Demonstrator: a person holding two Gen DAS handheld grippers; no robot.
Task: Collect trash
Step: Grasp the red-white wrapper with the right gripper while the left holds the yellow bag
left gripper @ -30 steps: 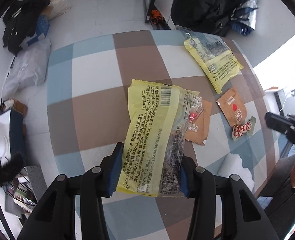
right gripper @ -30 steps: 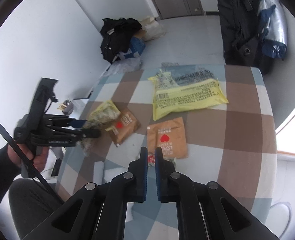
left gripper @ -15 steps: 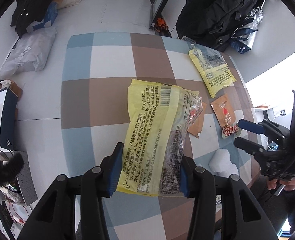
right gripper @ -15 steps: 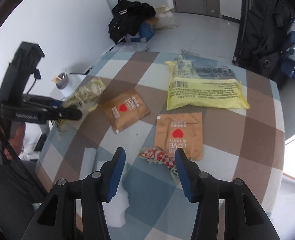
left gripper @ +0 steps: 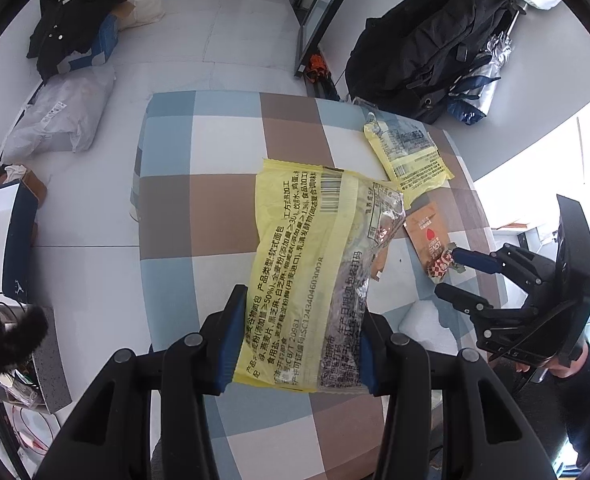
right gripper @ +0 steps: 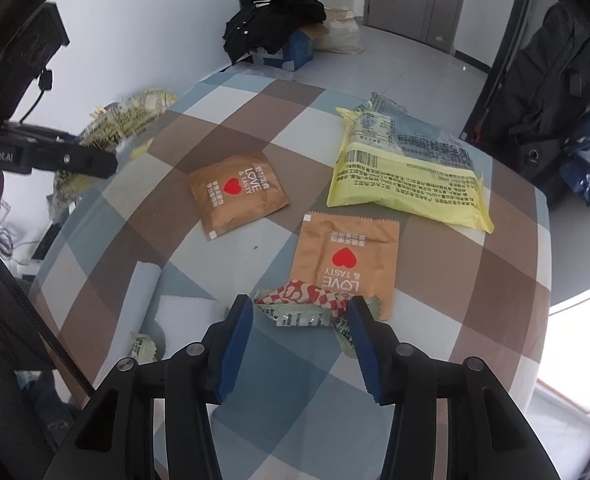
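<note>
My left gripper [left gripper: 301, 304] is shut on a yellow bread bag [left gripper: 307, 248] and holds it up over the checked tablecloth [left gripper: 223, 152]. In the right wrist view that bag [right gripper: 127, 116] hangs at the far left. My right gripper [right gripper: 299, 306] points down at the table near its front edge. Its jaws are closing, with a red-and-white checked wrapper [right gripper: 307, 294] and a clear greenish wrapper [right gripper: 299, 318] lying between them; the pads stand just beside the wrappers. Two brown heart sachets [right gripper: 237, 194] [right gripper: 347, 256] and a second yellow bag [right gripper: 407, 172] lie beyond.
A white tissue [right gripper: 183, 312] and a small pale wrapper [right gripper: 145, 346] lie left of my right gripper. A black backpack [left gripper: 427, 52] stands behind the table. Dark clothes on a box [right gripper: 271, 32] and a white plastic bag [left gripper: 59, 120] are on the floor.
My right gripper went from shut to open and came down around the checked wrapper, rolling as it went. My left gripper rose a little with the yellow bag.
</note>
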